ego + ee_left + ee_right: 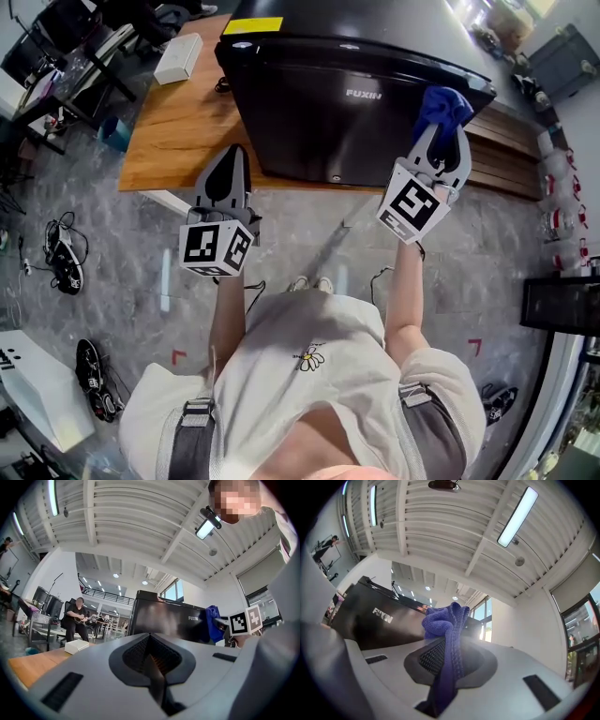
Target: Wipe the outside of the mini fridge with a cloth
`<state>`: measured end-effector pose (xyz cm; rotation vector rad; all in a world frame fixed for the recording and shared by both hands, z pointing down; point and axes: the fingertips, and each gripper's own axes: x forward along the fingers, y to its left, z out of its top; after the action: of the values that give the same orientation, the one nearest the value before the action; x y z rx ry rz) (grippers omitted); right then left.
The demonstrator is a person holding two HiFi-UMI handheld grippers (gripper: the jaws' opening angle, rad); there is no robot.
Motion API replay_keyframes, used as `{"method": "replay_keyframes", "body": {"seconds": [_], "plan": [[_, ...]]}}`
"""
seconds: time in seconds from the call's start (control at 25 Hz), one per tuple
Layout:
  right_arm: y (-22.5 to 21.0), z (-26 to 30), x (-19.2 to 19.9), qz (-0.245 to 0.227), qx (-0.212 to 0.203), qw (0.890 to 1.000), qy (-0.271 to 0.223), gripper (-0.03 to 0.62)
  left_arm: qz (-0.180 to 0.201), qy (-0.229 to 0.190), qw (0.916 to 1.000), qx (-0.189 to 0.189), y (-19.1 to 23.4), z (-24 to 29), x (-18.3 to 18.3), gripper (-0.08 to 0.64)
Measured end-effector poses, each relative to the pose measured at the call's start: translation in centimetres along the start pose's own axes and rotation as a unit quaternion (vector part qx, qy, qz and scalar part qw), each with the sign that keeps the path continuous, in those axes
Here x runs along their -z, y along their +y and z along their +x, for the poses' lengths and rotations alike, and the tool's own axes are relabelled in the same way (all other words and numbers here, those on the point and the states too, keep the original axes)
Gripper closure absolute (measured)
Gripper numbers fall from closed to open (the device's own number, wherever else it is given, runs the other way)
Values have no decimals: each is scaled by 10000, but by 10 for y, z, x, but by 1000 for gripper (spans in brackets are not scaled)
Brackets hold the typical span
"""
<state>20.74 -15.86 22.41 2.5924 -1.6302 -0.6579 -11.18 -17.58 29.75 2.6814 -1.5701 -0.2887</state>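
1. Black and glossy, the mini fridge stands on a wooden table with its front towards the person. Pale lettering near the top of the door reads roughly "FUXIN". A yellow label sits on its top at the back; no print on it can be read.
2. The blue knitted cloth is at the right side of the fridge front, near the upper corner. Whether it presses on the door cannot be told.
3. The right gripper has its jaws closed on the cloth. In the right gripper view a fold runs down between them and a bunch stands above the tips.
4. The left gripper hangs in front of the table edge, left of the fridge and apart from it. Its jaws are pressed together with nothing between them.
5. Each gripper carries a cube with black-and-white square markers.
6. A white box lies on the table to the left of the fridge.
7. The floor is grey and mottled, with red corner marks. Dark shoes lie at the left.
8. The left gripper view shows a seated person at a desk far behind.
9. The ceiling is white and ribbed, with tube lights.
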Motion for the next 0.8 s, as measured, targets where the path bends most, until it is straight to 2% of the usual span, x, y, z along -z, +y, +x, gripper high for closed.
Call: {"method": "replay_keyframes", "body": {"seconds": [0.4,0.8], "plan": [[-69,14,28,55,739,9964,406,531,55,2,9998,187,-13,5,-4,555],[-84,13,34,230,877,9948,473,531,75,-26,9998,182,-16,5,-7,555]]}}
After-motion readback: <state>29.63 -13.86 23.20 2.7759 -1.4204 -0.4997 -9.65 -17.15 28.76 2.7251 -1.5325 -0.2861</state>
